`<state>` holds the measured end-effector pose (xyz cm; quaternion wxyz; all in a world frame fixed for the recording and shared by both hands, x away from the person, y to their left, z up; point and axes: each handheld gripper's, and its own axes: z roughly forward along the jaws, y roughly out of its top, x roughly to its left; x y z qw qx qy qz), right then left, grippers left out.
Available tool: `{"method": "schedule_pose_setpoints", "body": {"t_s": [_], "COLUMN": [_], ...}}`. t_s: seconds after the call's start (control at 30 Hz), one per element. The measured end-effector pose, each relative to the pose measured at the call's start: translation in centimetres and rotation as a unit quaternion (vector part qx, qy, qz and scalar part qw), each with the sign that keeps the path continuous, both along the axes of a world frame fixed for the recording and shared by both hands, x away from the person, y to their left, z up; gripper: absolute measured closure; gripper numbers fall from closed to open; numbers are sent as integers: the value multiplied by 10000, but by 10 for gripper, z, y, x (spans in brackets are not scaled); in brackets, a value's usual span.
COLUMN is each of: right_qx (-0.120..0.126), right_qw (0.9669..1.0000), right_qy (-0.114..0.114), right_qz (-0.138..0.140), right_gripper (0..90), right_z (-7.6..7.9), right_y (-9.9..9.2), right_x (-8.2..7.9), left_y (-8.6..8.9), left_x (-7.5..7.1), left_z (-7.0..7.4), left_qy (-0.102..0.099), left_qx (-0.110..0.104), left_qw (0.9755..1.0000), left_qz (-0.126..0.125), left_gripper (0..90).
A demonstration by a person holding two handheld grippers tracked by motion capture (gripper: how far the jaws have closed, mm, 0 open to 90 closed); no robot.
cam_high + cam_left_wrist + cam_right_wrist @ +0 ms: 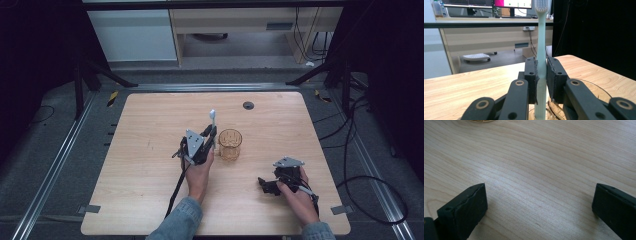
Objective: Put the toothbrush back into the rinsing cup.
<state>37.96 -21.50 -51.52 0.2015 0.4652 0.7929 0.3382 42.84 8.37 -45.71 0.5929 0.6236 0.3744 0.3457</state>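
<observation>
Between my left gripper's (541, 75) pads I hold the pale toothbrush (540, 45) upright, just left of the amber cup (230, 143). My right gripper (539, 205) rests wide, gripping nothing, on the table (140, 165). Toothbrush's lower end is cut off.

toothbrush (541, 50) upright between left gripper (209, 136) jaws | cup (230, 144) on table (150, 125), just right of it | right gripper (265, 185) near table's right front, apart from cup
</observation>
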Motion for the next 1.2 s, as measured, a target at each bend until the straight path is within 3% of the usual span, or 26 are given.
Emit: {"method": "schedule_pose_setpoints", "body": {"t_s": [1.07, 1.2], "right_qx": [2, 3], "right_qw": [10000, 10000], "right_qy": [0, 1], "right_qz": [0, -1], "right_gripper": [3, 4], "right_z": [0, 0], "right_y": [0, 0], "right_x": [0, 0], "left_y": [1, 2], "left_x": [-3, -3], "left_z": [-12, -13], "left_qy": [181, 220], "left_qx": [258, 199], "left_qw": [9995, 9996], "left_qz": [-44, -11], "left_gripper": [782, 782]}}
